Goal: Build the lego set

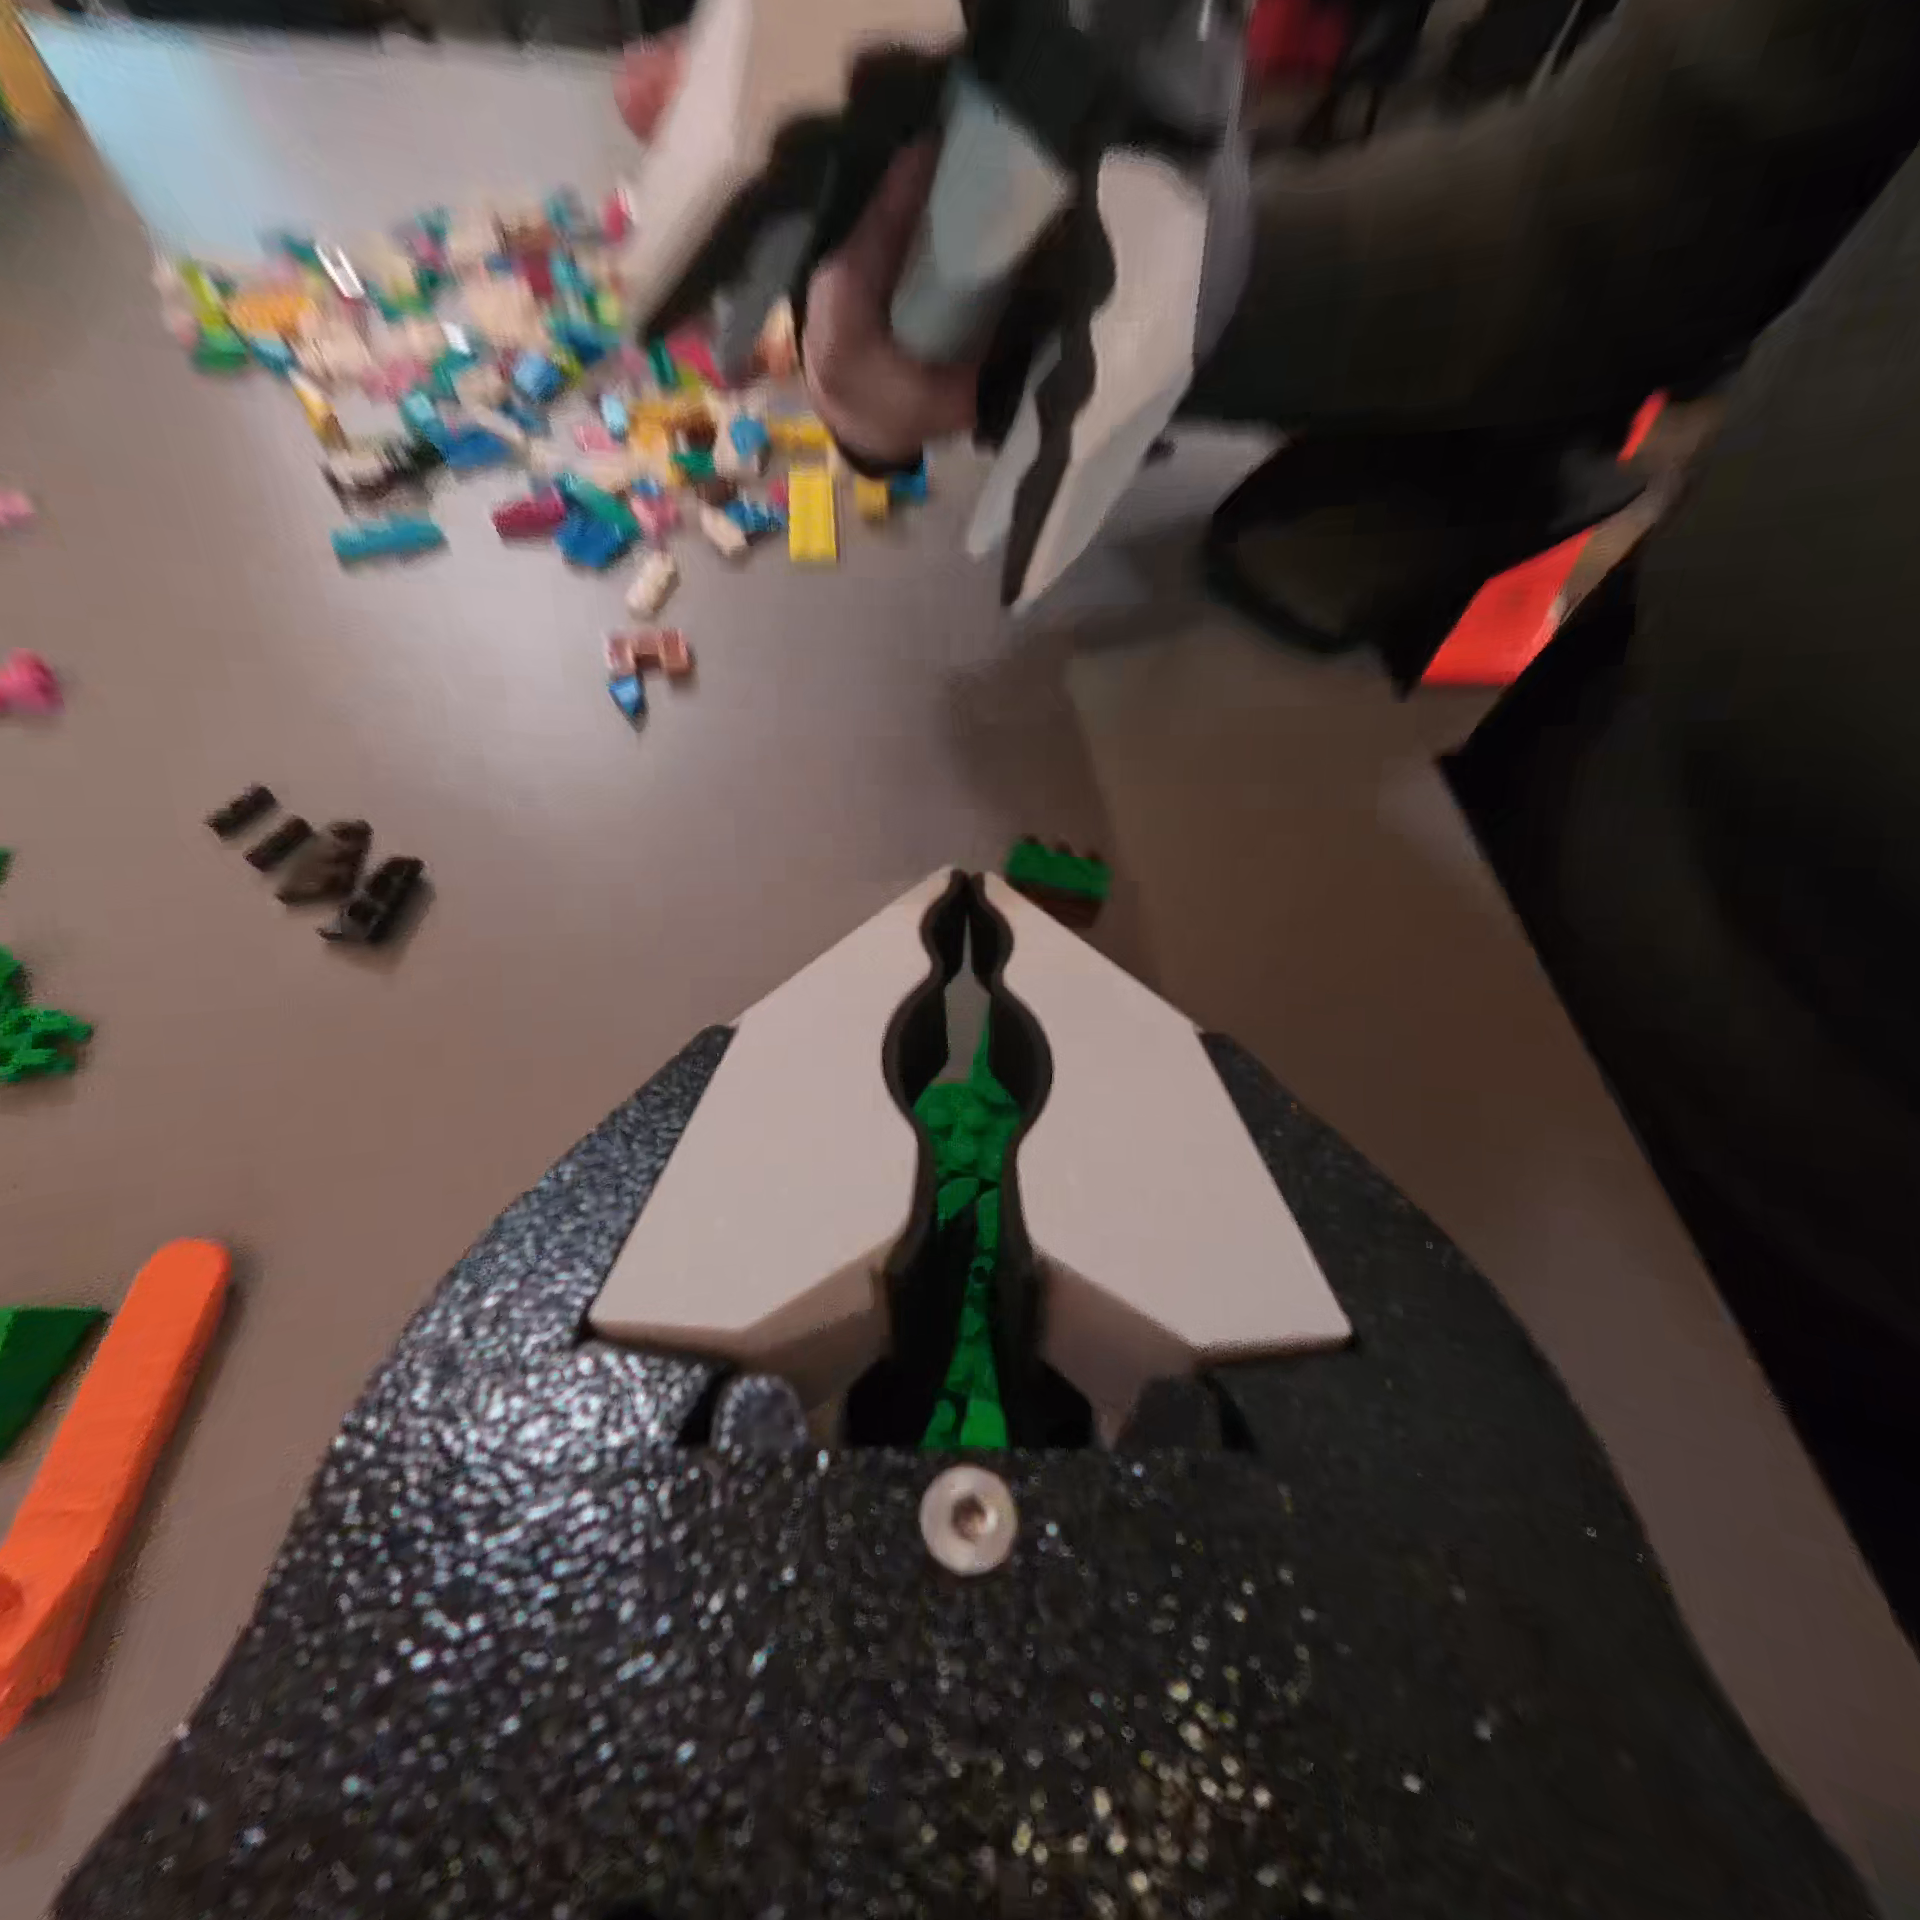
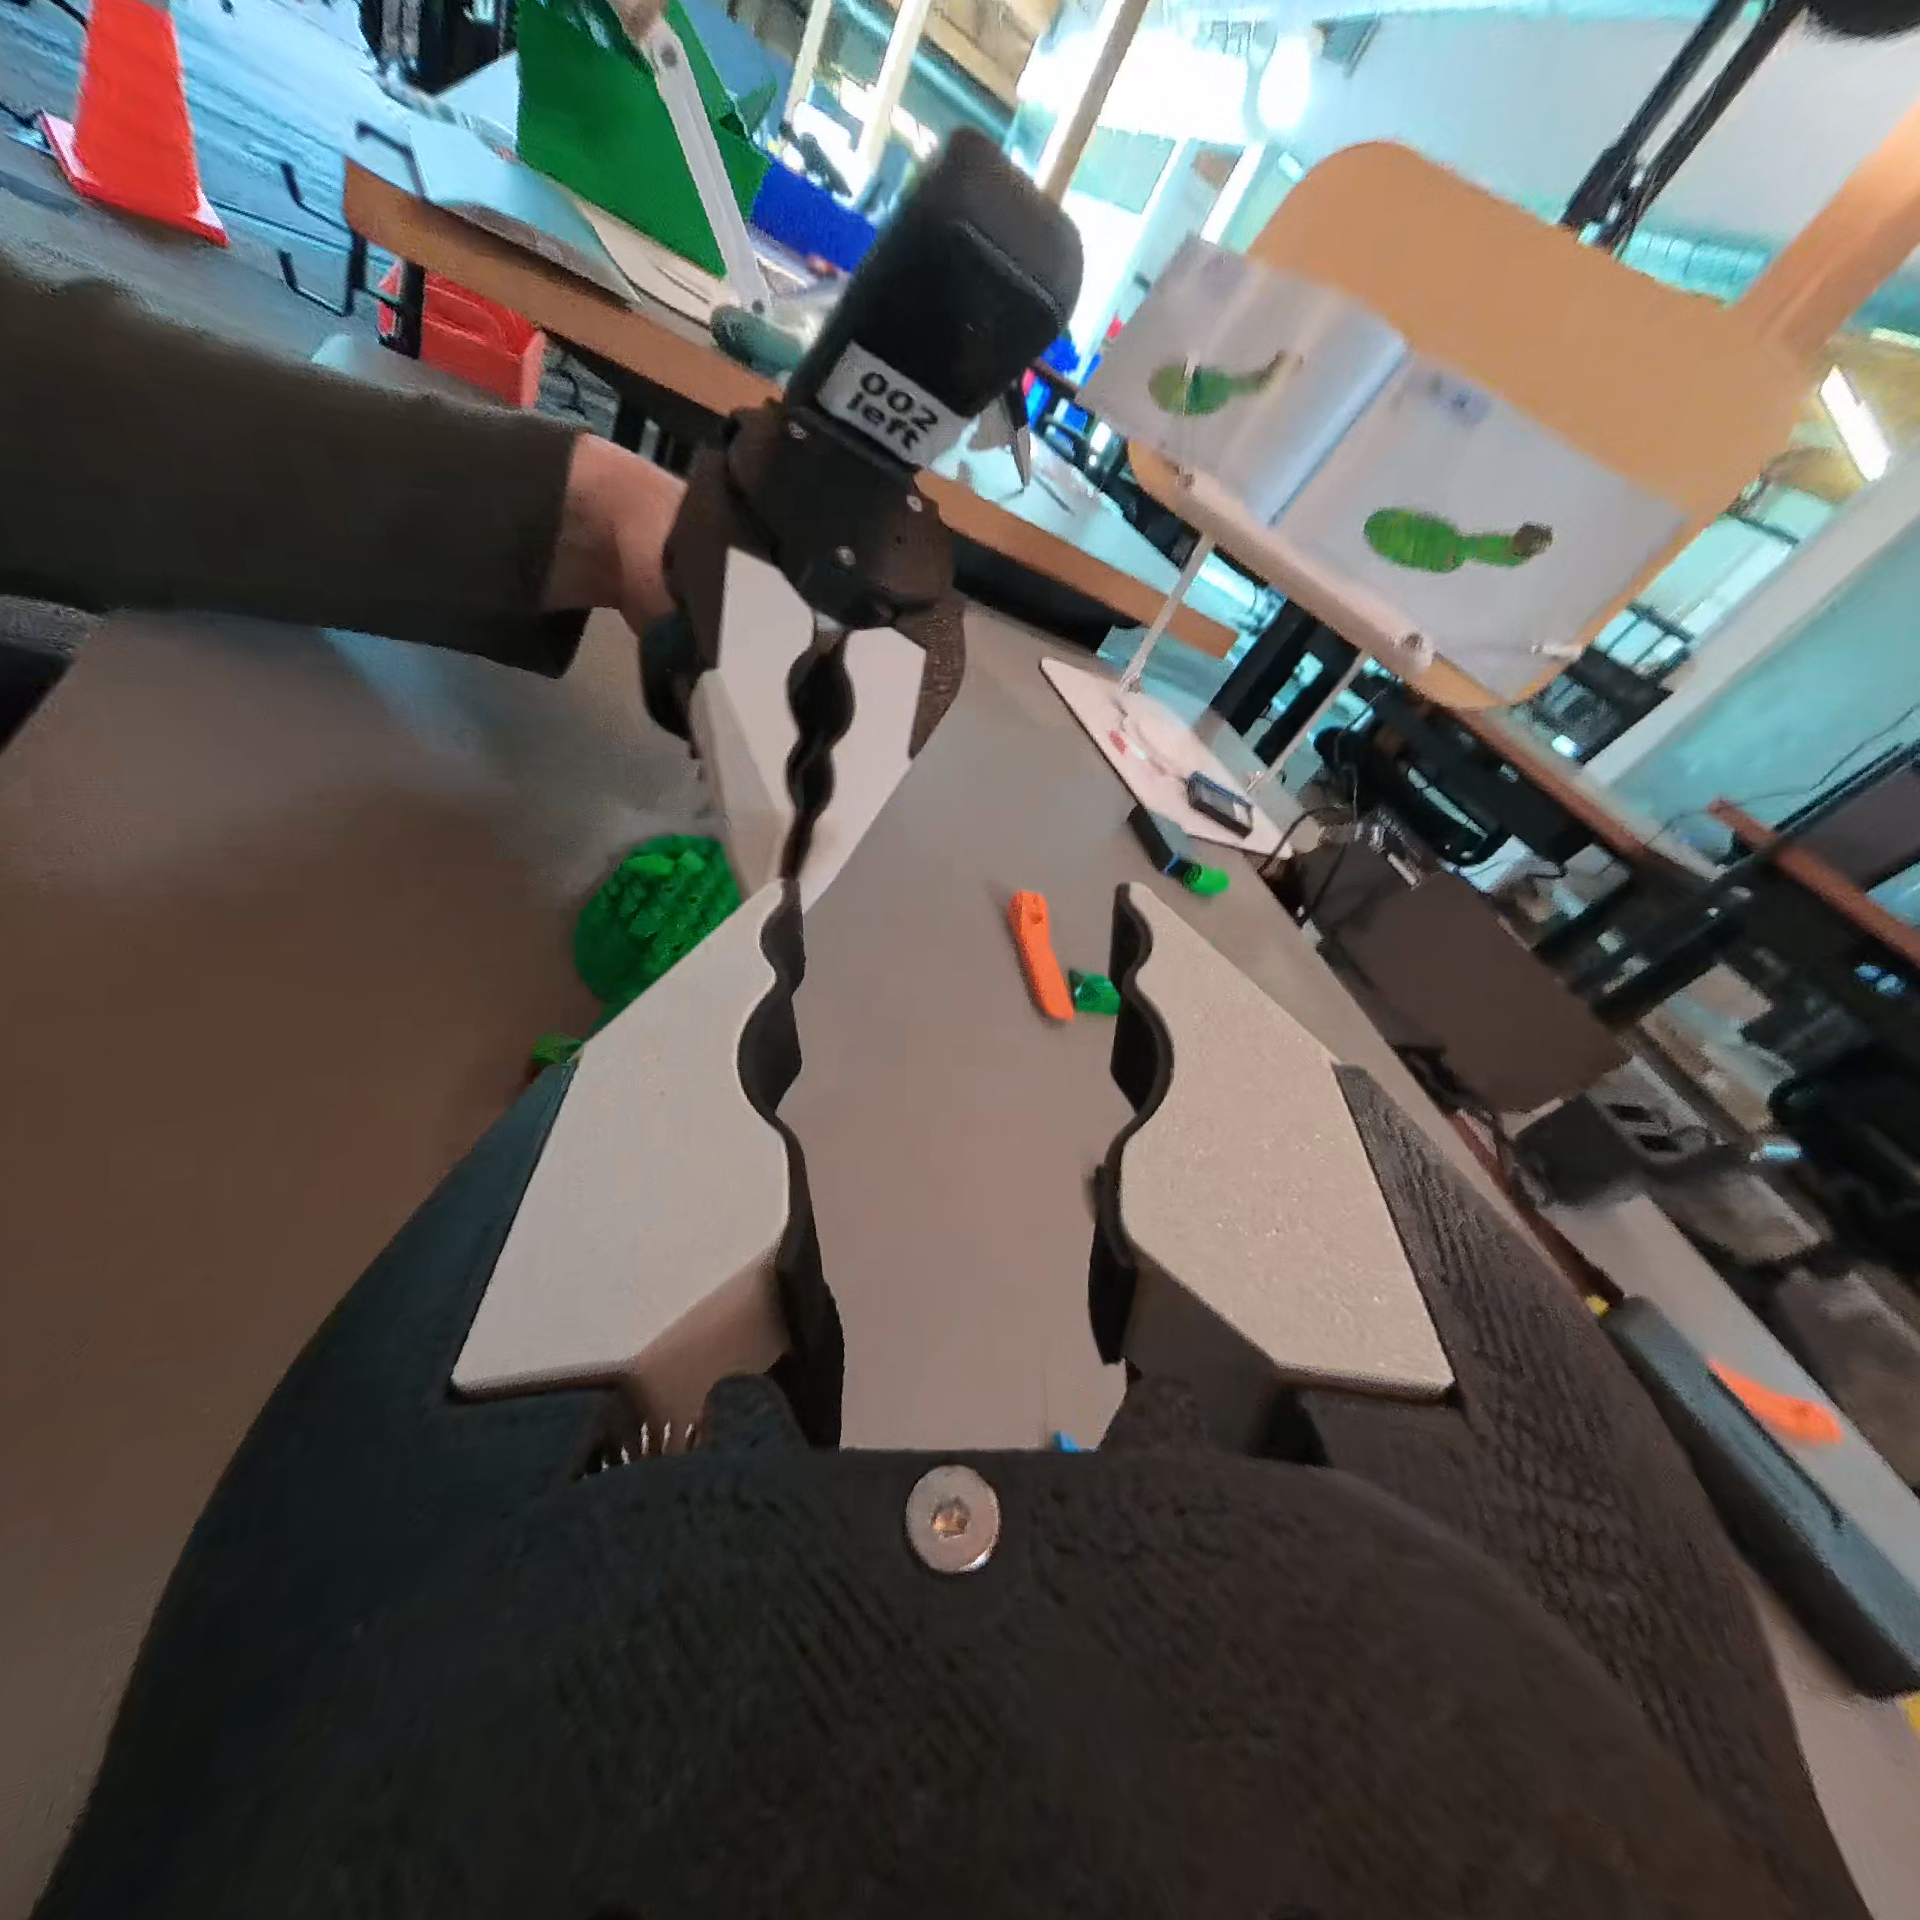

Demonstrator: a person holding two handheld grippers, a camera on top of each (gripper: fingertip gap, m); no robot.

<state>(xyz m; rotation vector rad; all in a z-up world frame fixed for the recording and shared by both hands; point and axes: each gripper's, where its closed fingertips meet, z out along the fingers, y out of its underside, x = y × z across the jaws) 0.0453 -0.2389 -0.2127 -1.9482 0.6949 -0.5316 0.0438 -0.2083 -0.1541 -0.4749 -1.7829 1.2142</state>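
Note:
My left gripper (image 1: 966, 883) is shut with its tips together and points down at the table. A round green studded build (image 1: 961, 1143) shows through the gap between its fingers, beneath them. In the right wrist view the left gripper (image 2: 795, 862) stands with its tips right beside that green build (image 2: 655, 914); I cannot tell whether they touch. A small green-on-brown brick stack (image 1: 1060, 878) lies just past the tips. My right gripper (image 2: 956, 904) is open and empty, held above the table. It shows blurred in the left wrist view (image 1: 1023, 561).
A heap of mixed coloured bricks (image 1: 540, 395) lies at the back. Dark brown pieces (image 1: 322, 862), green pieces (image 1: 31, 1029) and an orange brick separator (image 1: 114, 1455) lie to the left. An instruction stand (image 2: 1382, 468) stands behind. The table edge (image 1: 1455, 790) is close on the right. The grippers' ends are close to 7 cm from one another. My left tips are roughly 15 cm from the orange brick separator (image 1: 114, 1455). My right wrist view (image 2: 1034, 944) looks at it from another angle.

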